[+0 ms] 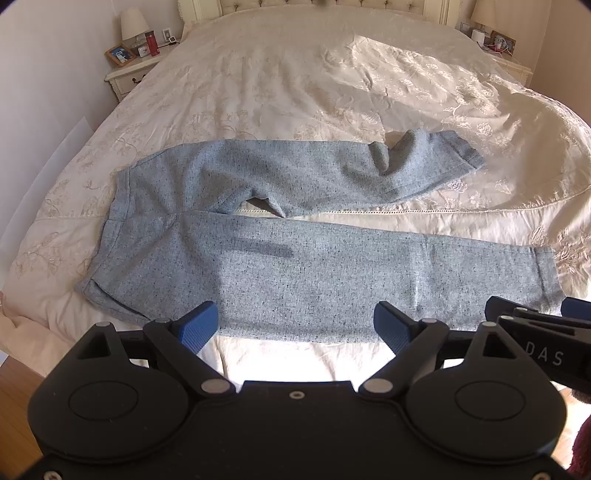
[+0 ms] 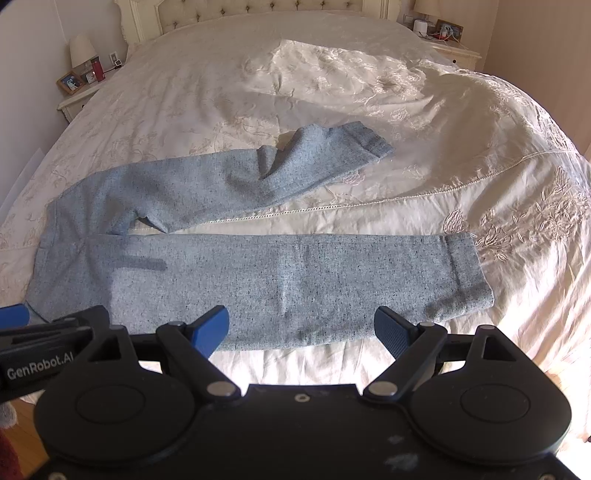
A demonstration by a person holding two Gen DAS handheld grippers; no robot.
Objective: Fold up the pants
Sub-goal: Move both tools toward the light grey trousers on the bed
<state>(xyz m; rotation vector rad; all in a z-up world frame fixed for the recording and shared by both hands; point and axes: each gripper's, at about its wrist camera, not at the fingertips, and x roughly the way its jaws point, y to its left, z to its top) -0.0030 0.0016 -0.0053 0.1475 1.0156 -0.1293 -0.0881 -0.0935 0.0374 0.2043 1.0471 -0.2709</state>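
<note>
Grey-blue speckled pants (image 1: 295, 266) lie spread on the cream bedspread (image 1: 280, 74), waistband to the left, legs running right. The near leg lies flat; the far leg is rumpled near its cuff (image 1: 402, 155). My left gripper (image 1: 295, 325) is open and empty, hovering just above the near leg's front edge. My right gripper (image 2: 301, 328) is open and empty, over the same leg (image 2: 280, 280) further right. The right gripper also shows at the left wrist view's right edge (image 1: 535, 317), and the left gripper shows at the right wrist view's left edge (image 2: 33, 325).
A nightstand (image 1: 129, 74) with a lamp, photo frame and red bottle stands left of the bed. Another nightstand (image 2: 450, 48) stands at the far right. A tufted headboard (image 2: 258, 7) is at the back. Wood floor (image 1: 18, 380) shows at lower left.
</note>
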